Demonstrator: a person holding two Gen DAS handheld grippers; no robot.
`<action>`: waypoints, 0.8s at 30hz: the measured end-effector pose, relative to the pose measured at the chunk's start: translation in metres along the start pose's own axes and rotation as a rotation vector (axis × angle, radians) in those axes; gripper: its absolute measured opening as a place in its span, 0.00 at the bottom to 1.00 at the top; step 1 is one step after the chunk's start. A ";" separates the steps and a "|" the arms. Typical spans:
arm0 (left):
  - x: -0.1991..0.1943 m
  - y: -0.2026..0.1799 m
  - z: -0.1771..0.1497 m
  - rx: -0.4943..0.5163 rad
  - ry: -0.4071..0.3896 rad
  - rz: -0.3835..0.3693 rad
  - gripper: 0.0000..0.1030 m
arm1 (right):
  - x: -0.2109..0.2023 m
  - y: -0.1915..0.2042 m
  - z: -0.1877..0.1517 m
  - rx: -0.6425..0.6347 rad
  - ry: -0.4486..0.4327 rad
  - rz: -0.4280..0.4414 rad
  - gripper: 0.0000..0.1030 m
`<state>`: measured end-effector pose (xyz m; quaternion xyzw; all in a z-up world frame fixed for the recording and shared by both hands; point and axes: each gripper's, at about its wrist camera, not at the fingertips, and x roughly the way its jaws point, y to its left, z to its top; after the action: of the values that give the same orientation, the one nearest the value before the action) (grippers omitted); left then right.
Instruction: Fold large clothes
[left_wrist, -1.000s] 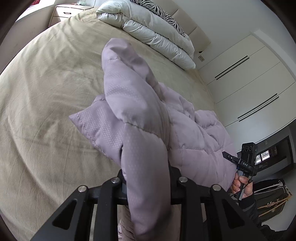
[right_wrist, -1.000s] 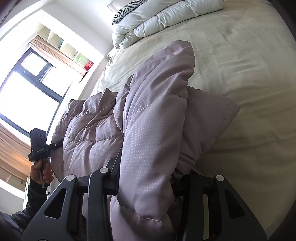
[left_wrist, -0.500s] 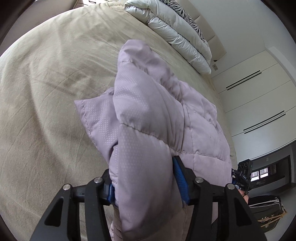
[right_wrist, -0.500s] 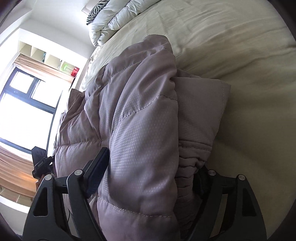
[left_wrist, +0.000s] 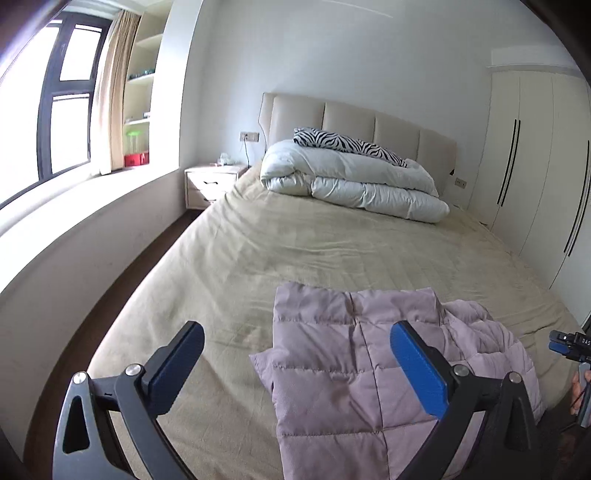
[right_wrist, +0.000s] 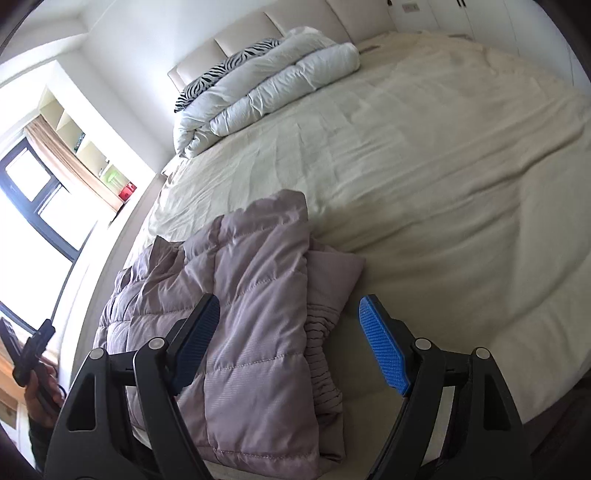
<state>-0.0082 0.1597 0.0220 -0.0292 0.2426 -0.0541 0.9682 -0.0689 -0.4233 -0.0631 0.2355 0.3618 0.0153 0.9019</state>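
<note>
A lilac quilted puffer jacket (left_wrist: 354, 362) lies folded on the beige bed sheet (left_wrist: 280, 251) near the foot edge; it also shows in the right wrist view (right_wrist: 243, 306). My left gripper (left_wrist: 295, 365) is open and empty, raised above the jacket's left part. My right gripper (right_wrist: 288, 339) is open and empty, above the jacket's right edge, where an elastic cuff (right_wrist: 325, 354) shows. The right gripper also shows at the far right of the left wrist view (left_wrist: 569, 347), and the left gripper at the far left of the right wrist view (right_wrist: 29, 350).
A rolled white duvet (left_wrist: 351, 181) with a zebra-print pillow (left_wrist: 343, 142) lies at the headboard. A white nightstand (left_wrist: 210, 181) stands left of the bed by the window wall. White wardrobes (left_wrist: 535, 177) stand on the right.
Both grippers have let go of the jacket, opened and drawn back upward. The jacket now lies folded flat on the bed.
</note>
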 end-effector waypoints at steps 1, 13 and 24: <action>-0.011 -0.013 0.006 0.030 -0.046 0.034 1.00 | -0.014 0.015 0.002 -0.057 -0.049 -0.021 0.76; -0.064 -0.110 0.034 0.038 0.013 0.071 1.00 | -0.106 0.173 0.022 -0.236 -0.246 0.000 0.92; -0.058 -0.125 0.013 0.013 0.188 0.091 1.00 | -0.113 0.260 -0.012 -0.370 -0.085 -0.165 0.92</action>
<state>-0.0642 0.0432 0.0708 -0.0067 0.3329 -0.0142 0.9428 -0.1234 -0.2093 0.1158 0.0356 0.3325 -0.0023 0.9424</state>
